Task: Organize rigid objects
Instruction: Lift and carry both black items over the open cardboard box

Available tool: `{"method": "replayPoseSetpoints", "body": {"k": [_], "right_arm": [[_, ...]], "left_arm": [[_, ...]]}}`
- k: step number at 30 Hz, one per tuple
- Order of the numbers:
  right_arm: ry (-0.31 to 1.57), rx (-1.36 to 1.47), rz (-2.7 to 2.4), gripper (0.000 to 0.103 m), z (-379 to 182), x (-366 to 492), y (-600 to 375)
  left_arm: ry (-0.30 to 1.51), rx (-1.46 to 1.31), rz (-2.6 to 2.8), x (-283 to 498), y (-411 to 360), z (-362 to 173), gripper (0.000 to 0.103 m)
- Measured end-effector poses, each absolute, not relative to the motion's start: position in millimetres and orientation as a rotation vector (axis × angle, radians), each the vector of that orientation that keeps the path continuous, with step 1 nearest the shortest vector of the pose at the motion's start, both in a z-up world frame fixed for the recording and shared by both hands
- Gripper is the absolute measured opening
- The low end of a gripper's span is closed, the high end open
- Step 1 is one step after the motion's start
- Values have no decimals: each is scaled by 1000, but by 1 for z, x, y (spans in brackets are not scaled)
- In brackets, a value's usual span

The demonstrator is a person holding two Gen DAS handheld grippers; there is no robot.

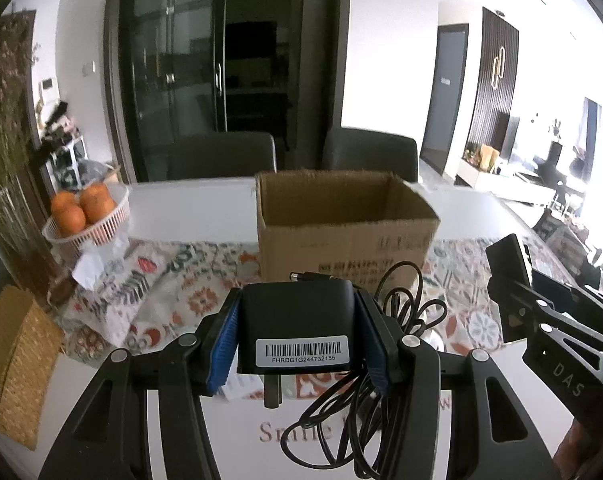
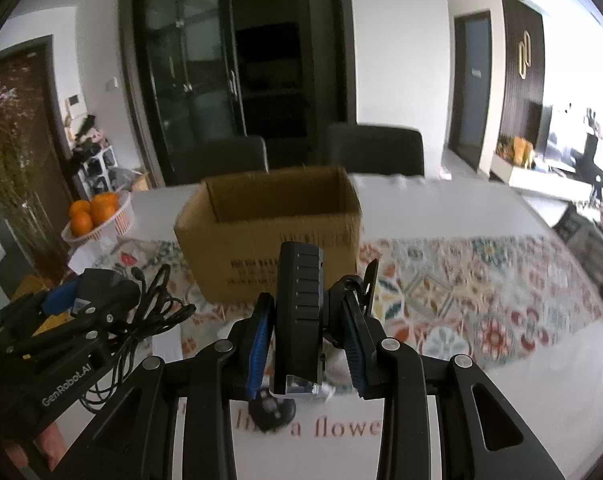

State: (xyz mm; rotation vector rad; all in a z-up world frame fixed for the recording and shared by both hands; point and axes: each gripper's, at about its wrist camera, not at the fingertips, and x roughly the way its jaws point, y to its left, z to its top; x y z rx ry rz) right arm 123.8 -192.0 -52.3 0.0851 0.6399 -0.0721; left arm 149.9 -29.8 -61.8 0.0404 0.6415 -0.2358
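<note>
My left gripper (image 1: 299, 328) is shut on a black power adapter (image 1: 297, 320) with a barcode label; its black cable (image 1: 385, 360) hangs in loops to the right. It is held above the table, just short of an open cardboard box (image 1: 347, 224). My right gripper (image 2: 305, 332) is shut on a black ribbed device with a clamp mount (image 2: 299, 312), also held in front of the box (image 2: 269, 232). The left gripper with the adapter shows at the left of the right wrist view (image 2: 97, 292); the right gripper shows at the right of the left wrist view (image 1: 513, 292).
A white basket of oranges (image 1: 85, 216) stands at the back left on the white table (image 1: 189, 208). A floral cloth (image 2: 461, 292) lies under the box. A woven basket (image 1: 17, 364) sits at the near left. Two dark chairs (image 1: 221, 156) stand behind the table.
</note>
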Motion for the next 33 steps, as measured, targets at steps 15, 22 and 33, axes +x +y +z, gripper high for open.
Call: {"method": "replayPoseSetpoints", "body": {"k": [15,22,33], "right_arm": [[554,78,-9,34,-13,162,-204],[562,91,17,34,-5,191,-211],[596,68,56,34,9,243,-215]], "left_arm": [[521,102,-219,182,-46,-23,54],[550,88,-239,213,-50,-15,54],[616,67,-269,266,-59,-7,54]]}}
